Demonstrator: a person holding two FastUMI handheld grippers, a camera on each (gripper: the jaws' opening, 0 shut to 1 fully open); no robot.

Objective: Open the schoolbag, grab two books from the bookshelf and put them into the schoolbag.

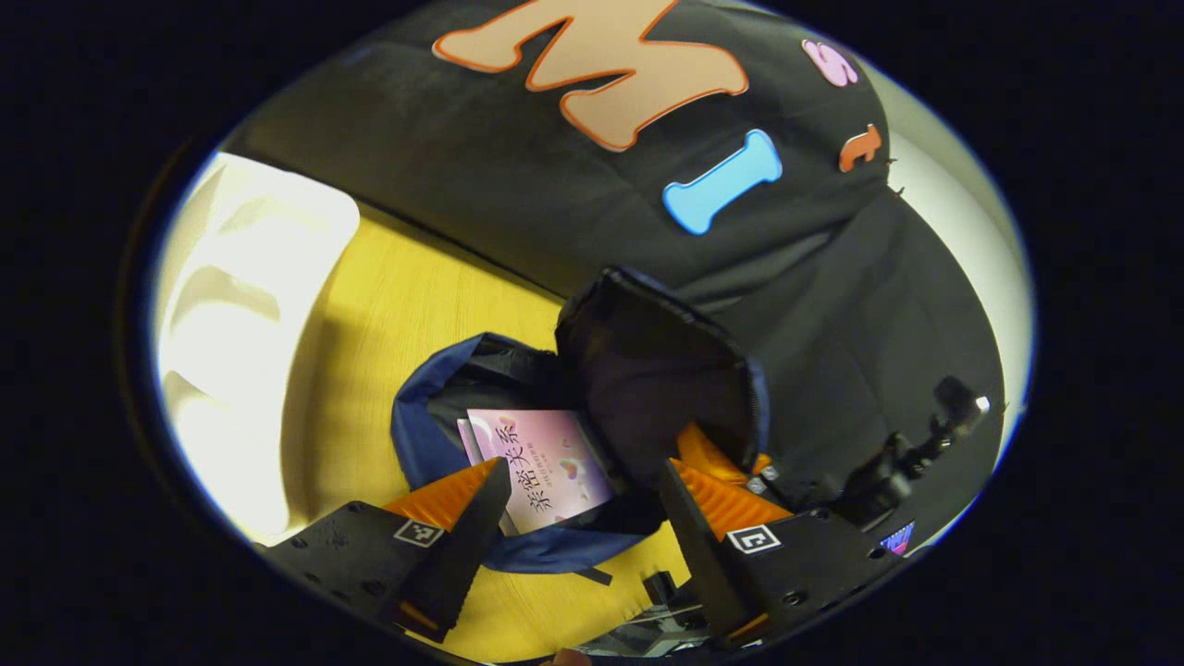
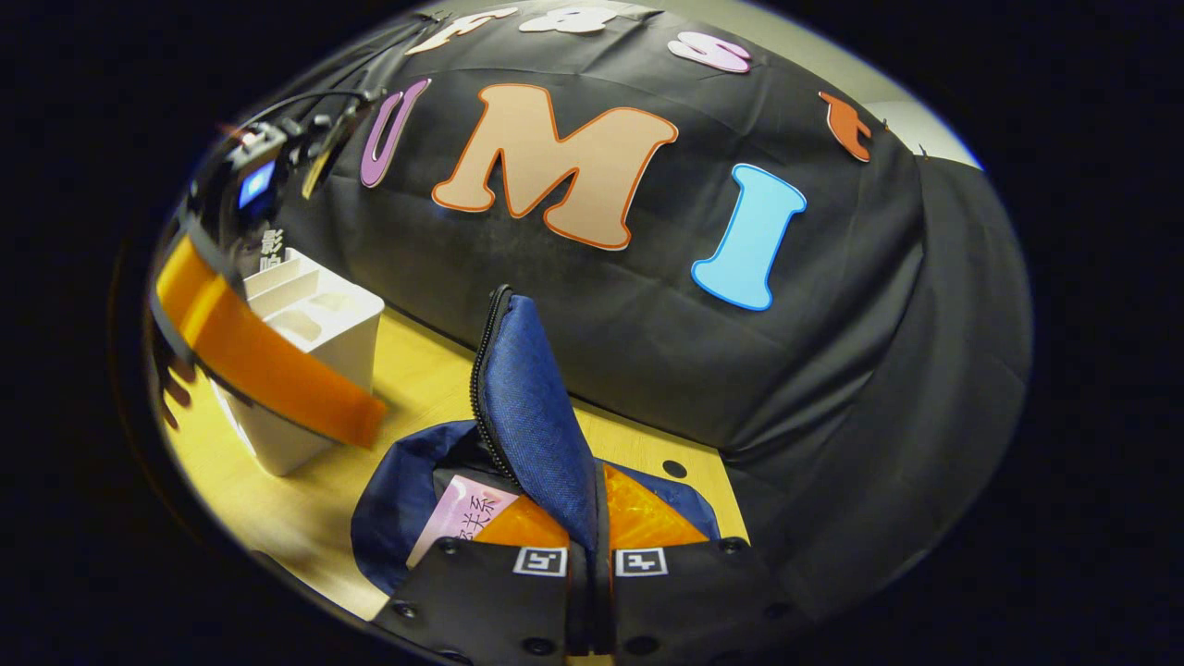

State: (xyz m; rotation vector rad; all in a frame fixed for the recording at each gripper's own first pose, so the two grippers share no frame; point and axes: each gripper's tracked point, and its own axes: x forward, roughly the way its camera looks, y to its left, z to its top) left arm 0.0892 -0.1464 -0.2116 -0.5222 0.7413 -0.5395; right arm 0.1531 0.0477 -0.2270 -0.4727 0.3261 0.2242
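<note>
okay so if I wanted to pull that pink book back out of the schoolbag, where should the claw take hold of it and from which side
Probably its exposed top edge, from above through the bag mouth. The pink book stands inside the schoolbag, whose walls cover its lower part and sides. The right claw holds the flap up, so the left claw, open above, fits.

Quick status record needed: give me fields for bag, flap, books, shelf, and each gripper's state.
bag: blue schoolbag on the yellow table, mouth open
flap: bag flap held upright
books: pink-covered book inside the bag; a second book edge seems to lie just behind it
shelf: white bookshelf standing on the table beside the bag
left gripper: open, empty, above the bag mouth
right gripper: shut on the flap
</note>
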